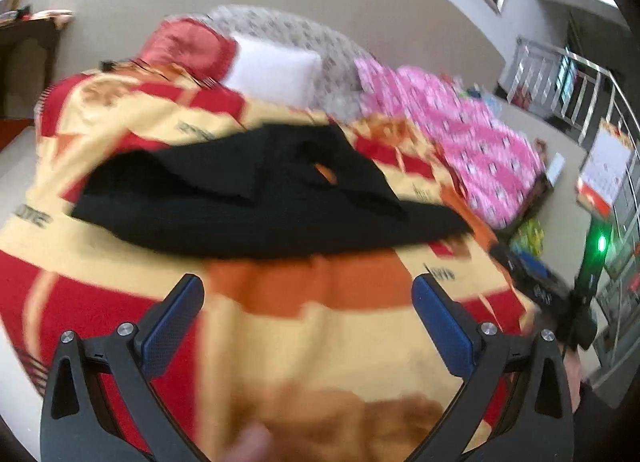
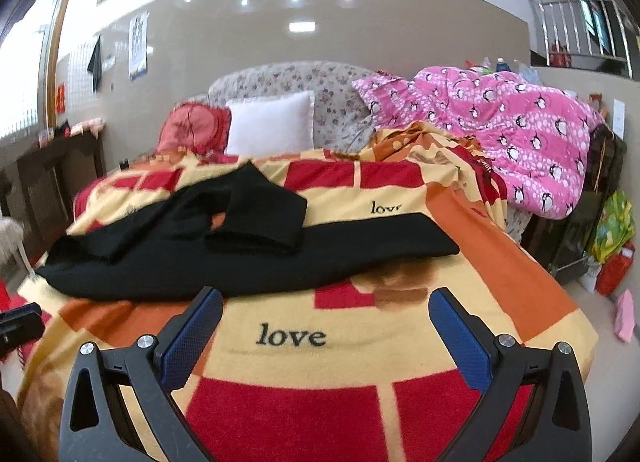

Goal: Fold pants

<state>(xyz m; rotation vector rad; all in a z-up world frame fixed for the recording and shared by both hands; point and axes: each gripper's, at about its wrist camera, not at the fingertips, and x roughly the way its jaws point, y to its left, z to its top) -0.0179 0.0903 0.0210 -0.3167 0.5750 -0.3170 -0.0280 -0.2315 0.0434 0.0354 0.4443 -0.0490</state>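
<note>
One patterned blanket covers the bed under black pants.

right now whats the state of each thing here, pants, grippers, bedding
black pants: lying on the blanket, partly folded, one leg doubled over the other
left gripper: open, empty, above the blanket short of the pants
right gripper: open, empty, just short of the pants' near edge
blanket: spread over the bed
pink quilt: bunched in a heap
white pillow: propped upright
</note>
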